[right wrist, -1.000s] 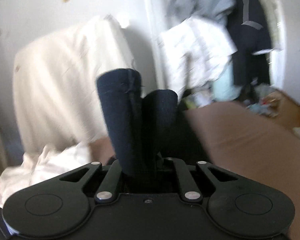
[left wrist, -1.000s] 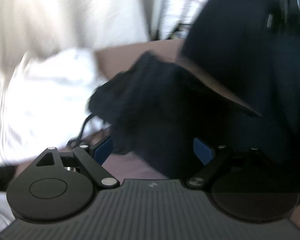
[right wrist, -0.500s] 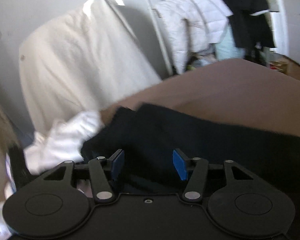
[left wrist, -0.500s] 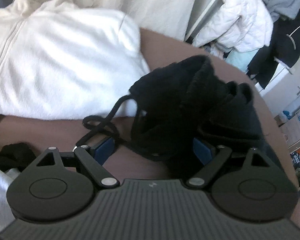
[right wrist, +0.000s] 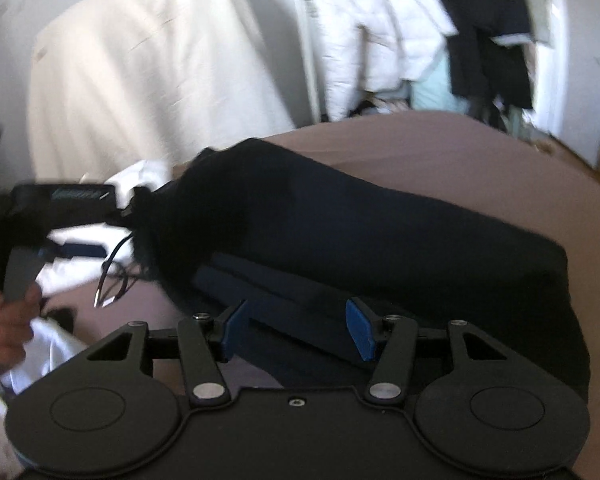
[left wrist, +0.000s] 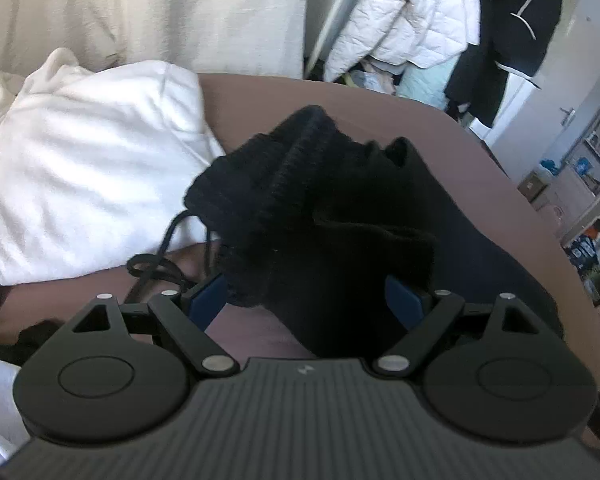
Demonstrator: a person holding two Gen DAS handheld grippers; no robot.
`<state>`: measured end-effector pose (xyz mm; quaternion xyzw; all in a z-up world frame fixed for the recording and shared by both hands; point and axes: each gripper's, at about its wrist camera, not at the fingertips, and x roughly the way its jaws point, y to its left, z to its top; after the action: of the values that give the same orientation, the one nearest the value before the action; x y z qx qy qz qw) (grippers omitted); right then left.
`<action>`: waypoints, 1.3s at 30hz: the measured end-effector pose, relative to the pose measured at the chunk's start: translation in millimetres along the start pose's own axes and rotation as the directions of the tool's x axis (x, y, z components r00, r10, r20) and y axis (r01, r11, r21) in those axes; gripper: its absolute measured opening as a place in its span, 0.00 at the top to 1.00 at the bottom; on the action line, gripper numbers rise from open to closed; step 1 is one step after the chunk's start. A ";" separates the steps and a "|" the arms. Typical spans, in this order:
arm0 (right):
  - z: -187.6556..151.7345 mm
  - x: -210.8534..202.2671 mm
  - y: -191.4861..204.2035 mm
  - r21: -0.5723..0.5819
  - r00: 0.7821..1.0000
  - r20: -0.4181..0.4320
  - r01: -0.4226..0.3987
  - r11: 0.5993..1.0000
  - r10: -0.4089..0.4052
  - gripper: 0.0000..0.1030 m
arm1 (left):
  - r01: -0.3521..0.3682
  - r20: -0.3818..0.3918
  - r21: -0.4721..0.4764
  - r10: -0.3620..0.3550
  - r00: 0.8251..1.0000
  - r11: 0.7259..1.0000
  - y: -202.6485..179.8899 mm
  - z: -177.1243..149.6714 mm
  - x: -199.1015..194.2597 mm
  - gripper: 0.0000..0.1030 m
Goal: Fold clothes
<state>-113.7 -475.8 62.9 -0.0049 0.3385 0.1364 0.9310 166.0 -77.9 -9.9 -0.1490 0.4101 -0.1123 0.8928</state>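
Dark trousers (right wrist: 380, 232) lie on the brown bed (right wrist: 480, 152), legs doubled over into a long band running right across the sheet; waist end (left wrist: 300, 184) bunched and standing up in a lump, ribbed band on top, drawstring (left wrist: 160, 256) trailing loose toward the white hoodie (left wrist: 84, 168). Judged: a first lengthwise fold looks laid; the waist end is not flat, and at least one crosswise fold seems left; the hoodie appears unfolded, waiting.

Left claw (left wrist: 306, 300): jaws wide, the bunched waist between the blue pads; cloth touches the pads or sits just beside them, and I cannot tell whether it is pinched or merely straddled. In the right view the left claw (right wrist: 80, 248) shows blurred at the picture's left, a hand (right wrist: 8, 320) on its grip.

Right claw (right wrist: 296, 330): jaws spread, nothing pinched; pads hang over the near edge of the folded legs, cloth below and between them but not pressed.

Edges and room: the band's far edge runs clean from waist to the right end, with bare sheet beyond it; much open bed on the right and behind, good for smoothing or a crosswise fold. Left side crowded; hoodie touches the waist lump, drawstring loops lie in the gap, other white cloth (right wrist: 48, 344) near the hand. Bed's far rim gives on a rack of jackets (left wrist: 412, 28), well apart.
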 end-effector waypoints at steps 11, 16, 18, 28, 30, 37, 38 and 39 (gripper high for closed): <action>59.6 91.9 10.0 -0.062 0.999 -0.034 0.003 0.998 -0.005 0.14 | 0.041 -0.004 0.002 -0.041 0.999 0.999 -7.5 1.9 -5.9 0.16; 79.4 169.2 5.3 0.192 0.987 -0.132 -0.064 0.979 0.091 0.13 | 0.006 0.088 -0.049 -0.002 0.996 0.999 -5.1 2.7 -22.4 0.16; 86.3 183.2 33.2 0.145 0.987 -0.110 -0.098 0.985 0.115 0.13 | 0.014 0.101 -0.058 -0.008 0.995 0.998 -2.6 2.9 -24.1 0.16; 139.0 239.8 124.5 0.057 0.981 -0.104 -0.160 0.985 0.165 0.13 | -0.023 -0.030 -0.085 0.021 0.999 0.996 6.2 -15.5 28.6 0.15; 151.7 243.0 130.5 0.066 0.983 -0.081 -0.160 0.985 0.165 0.14 | -0.002 -0.060 -0.145 -0.007 0.998 0.990 16.3 -21.6 45.7 0.15; 207.4 268.9 162.6 -0.044 0.995 0.000 0.103 0.994 -0.103 0.15 | 0.055 -0.008 -0.127 -0.057 0.998 0.990 9.2 -28.7 48.4 0.77; 215.0 272.0 162.4 -0.038 0.990 0.013 0.143 0.989 -0.142 0.14 | 0.032 0.010 -0.075 -0.031 0.999 0.997 -0.8 -28.5 44.5 0.77; 220.4 274.2 159.9 -0.020 0.985 0.020 0.170 0.985 -0.170 0.14 | 0.005 0.025 -0.030 -0.004 1.000 1.000 -10.8 -28.6 41.6 0.77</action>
<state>185.0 -230.8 72.9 -0.0428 0.3268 0.0603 0.9422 169.8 -106.3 -52.8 -0.1645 0.4003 -0.1063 0.8952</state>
